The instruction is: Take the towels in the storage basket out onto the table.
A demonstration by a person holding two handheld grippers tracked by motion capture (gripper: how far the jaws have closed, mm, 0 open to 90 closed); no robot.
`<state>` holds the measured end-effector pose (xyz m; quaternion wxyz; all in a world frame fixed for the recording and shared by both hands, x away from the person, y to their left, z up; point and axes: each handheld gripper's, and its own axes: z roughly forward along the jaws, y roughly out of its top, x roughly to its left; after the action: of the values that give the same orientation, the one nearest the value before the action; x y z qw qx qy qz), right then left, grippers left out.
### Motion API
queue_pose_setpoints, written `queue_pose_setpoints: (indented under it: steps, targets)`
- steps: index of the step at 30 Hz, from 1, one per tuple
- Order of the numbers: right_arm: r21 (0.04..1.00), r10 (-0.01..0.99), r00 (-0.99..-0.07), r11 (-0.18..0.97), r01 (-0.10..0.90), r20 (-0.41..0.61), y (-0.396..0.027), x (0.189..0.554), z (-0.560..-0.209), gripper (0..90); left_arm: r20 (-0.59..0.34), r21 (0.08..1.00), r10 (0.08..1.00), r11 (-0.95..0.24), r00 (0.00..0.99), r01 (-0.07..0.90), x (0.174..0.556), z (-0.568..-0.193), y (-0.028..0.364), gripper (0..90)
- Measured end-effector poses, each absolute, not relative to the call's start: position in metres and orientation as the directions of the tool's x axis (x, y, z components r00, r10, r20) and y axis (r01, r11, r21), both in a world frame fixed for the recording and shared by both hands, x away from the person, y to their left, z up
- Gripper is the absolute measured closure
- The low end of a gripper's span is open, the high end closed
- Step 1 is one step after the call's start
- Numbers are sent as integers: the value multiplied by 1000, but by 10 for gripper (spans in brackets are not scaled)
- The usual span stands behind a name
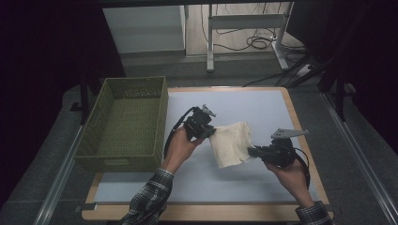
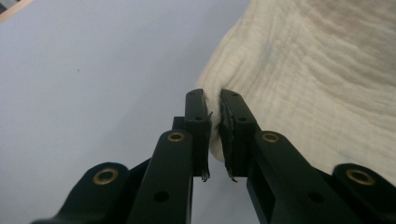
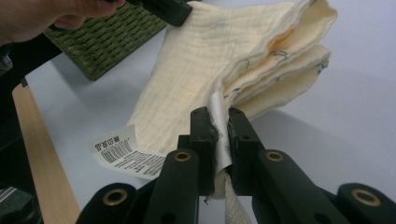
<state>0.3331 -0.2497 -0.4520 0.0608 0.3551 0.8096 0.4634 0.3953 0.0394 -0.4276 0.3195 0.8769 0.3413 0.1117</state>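
Plaid sleeves come in over the near edge of the desk (image 1: 197, 185), each hand carrying a pair of tongs. Right tongs (image 1: 253, 151) sit toward the near right corner, clenched on a corner of the folded cream cloth (image 1: 231, 143); the right gripper view has the jaws pinching the fabric edge beside its white care tag (image 3: 119, 151), with several folded layers fanning out beyond. Left tongs (image 1: 206, 133), a little farther in and nearer the middle of the desk, are clenched on the opposite edge of the cloth, the fabric bunched between the pads in the left gripper view. Between the two grips the cloth hangs slack, and I cannot tell whether its lower part rests on the blue mat. Farther back, along the left edge of the desk, stands the green woven basket (image 1: 162, 110), with nothing visible inside. The step in hand looks like carrying the folded cloth toward that basket. Next, both hands would need to travel together leftward, keep the folds from spilling open, clear the basket's rim, then lower and release.
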Motion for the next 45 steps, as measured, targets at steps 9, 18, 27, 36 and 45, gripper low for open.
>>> queue_pose_setpoints:
  steps: [9,18,27,36,45]
  targets:
    - [796,612,-762,346,497,211,-226,342,-441,830,8,566,682,-606,731,559,399,-407,63,824]
    - [793,579,-788,371,484,210,-195,349,-436,830,18,525,699,-615,714,589,400,-397,89,825]
    - [795,549,-808,383,470,213,-168,352,-426,829,15,522,726,-592,688,614,399,-381,120,825]
    - [802,523,-824,385,457,218,-147,356,-416,829,16,524,744,-575,667,629,393,-367,146,825]
    - [811,499,-838,382,443,223,-127,357,-402,829,24,532,765,-554,643,640,388,-350,169,825]
